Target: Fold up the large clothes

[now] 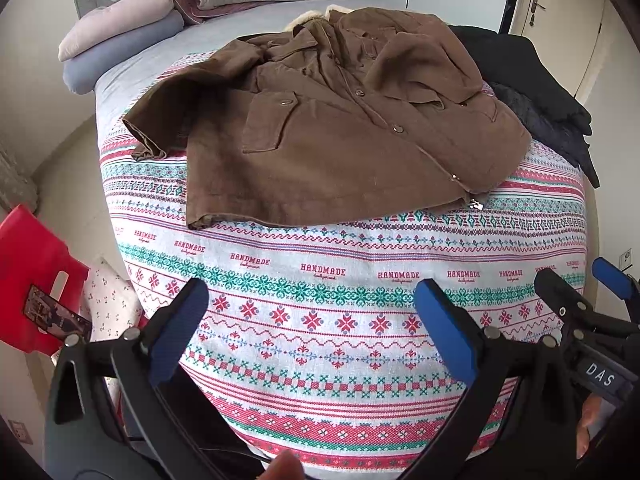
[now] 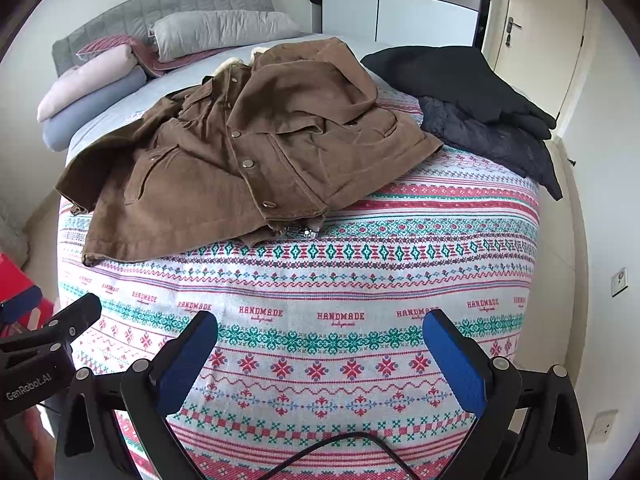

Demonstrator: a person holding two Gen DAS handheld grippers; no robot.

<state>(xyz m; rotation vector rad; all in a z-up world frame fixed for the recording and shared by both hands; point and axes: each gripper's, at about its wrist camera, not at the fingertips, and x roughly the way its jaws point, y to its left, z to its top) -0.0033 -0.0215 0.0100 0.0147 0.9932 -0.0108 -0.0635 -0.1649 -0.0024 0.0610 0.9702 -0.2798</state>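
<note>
left gripper (image 1: 312,328): nearest the lens, blue pads spread wide apart, nothing between them; it hangs over the front of the bed, well short of any clothing.
right gripper (image 2: 320,354): just beside the left one, its fingers also wide apart and empty, over the same stretch of cover.
hand: a fingertip (image 1: 282,466) shows at the bottom edge of the left view, under the tool.
patterned cover (image 2: 340,360): a red, green and white woven spread with "handmade" lettering, bare between the tools and the clothing.
brown jacket (image 1: 340,128): the thing to fold. it lies front up in the middle of the bed, snaps closed down the front, hem toward the tools, a pale fleece collar at the far end. its left-hand sleeve sticks out to the side; the other side is bunched and thrown back over the chest, so it is rumpled, not flat.
dark clothes (image 2: 480,108): a black heap just beside the jacket on the right, touching or nearly touching its edge; how many pieces i cannot tell.
pillows (image 1: 120,32): stacked at the far end against the grey headboard.
step in hand: by my reading, the start, an approach with no grasp taken and no fold made.
next move calls for: probably reaching forward to the near hem corners or the bunched side and spreading the jacket flat before folding the sleeves in.
</note>
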